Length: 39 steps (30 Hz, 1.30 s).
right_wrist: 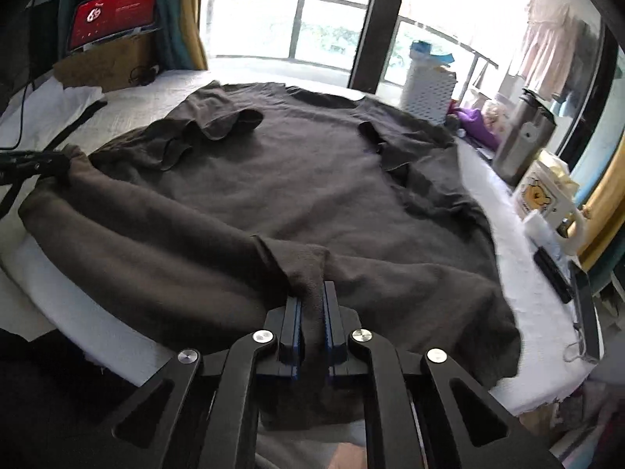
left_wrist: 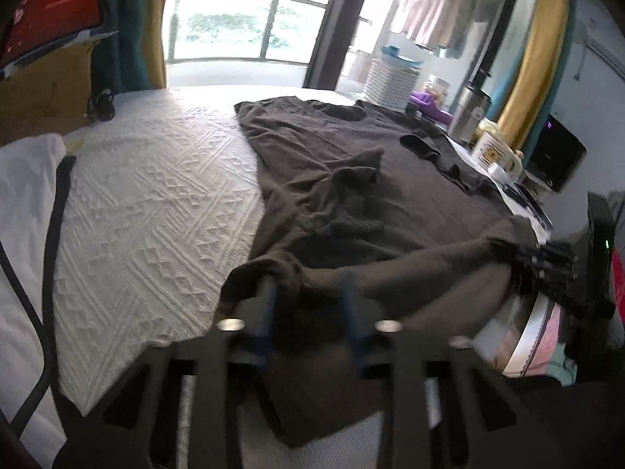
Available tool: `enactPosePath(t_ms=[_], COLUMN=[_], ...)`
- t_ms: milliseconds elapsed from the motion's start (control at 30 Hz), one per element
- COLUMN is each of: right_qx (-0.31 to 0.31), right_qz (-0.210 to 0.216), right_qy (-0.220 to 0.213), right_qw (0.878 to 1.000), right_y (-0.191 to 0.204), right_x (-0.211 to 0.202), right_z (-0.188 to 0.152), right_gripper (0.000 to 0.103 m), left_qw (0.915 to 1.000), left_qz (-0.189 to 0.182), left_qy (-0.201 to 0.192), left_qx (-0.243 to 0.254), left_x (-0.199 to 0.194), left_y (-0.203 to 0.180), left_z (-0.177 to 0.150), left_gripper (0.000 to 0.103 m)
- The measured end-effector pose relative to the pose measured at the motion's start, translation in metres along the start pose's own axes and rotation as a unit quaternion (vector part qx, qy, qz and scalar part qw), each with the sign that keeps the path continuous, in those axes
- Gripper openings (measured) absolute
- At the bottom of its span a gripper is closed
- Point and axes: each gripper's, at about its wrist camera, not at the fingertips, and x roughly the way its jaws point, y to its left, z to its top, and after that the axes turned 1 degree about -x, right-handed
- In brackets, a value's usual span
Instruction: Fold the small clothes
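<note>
A dark brown T-shirt (right_wrist: 297, 179) lies spread on the white quilted bed (left_wrist: 156, 203), both sleeves folded inward and the neck toward the window. My right gripper (right_wrist: 310, 293) is shut on a bunched piece of the shirt's near hem. In the left wrist view the right gripper (left_wrist: 523, 254) shows at the right, pinching the hem. My left gripper (left_wrist: 310, 289) has hem fabric draped over and between its blue-padded fingers (left_wrist: 269, 305). From the right wrist view the left gripper (right_wrist: 64, 164) clamps the hem's other corner. The hem hangs lifted between the two grippers.
A white perforated basket (right_wrist: 429, 90), a steel flask (right_wrist: 519, 140), a mug (right_wrist: 547, 195) and small items line the bed's right edge. A cardboard box (right_wrist: 105, 62) with a red screen (right_wrist: 113, 15) and white cloth (left_wrist: 27, 179) lie at the left. A black cable (left_wrist: 50, 234) crosses the bed's left side.
</note>
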Motion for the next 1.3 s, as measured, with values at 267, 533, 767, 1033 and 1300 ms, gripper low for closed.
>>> enactPosePath(t_ms=[267, 533, 767, 1033, 1300], right_qx=[0.05, 0.101, 0.128, 0.125, 0.121], right_qz=[-0.052, -0.08, -0.09, -0.083, -0.076], right_qy=[-0.037, -0.033, -0.032, -0.043, -0.055], right_qw=[0.997, 0.991, 0.987, 0.988, 0.988], right_y=[-0.056, -0.097, -0.115, -0.112, -0.108], right_x=[-0.042, -0.055, -0.059, -0.065, -0.068], right_z=[-0.004, -0.03, -0.043, -0.043, -0.038], right_gripper=[0.006, 0.006, 0.006, 0.007, 0.006], left_qw=[0.9993, 0.9968, 0.9961, 0.9981, 0.9945], left_qz=[-0.013, -0.023, -0.026, -0.022, -0.034], left_qy=[-0.011, 0.069, 0.083, 0.025, 0.05], left_qx=[0.032, 0.032, 0.014, -0.052, -0.085], left_x=[-0.041, -0.038, -0.059, -0.073, -0.013], left_y=[-0.023, -0.029, -0.018, 0.015, 0.021], left_z=[-0.015, -0.06, -0.065, -0.039, -0.026], left_gripper=[0.006, 0.006, 0.009, 0.056, 0.055])
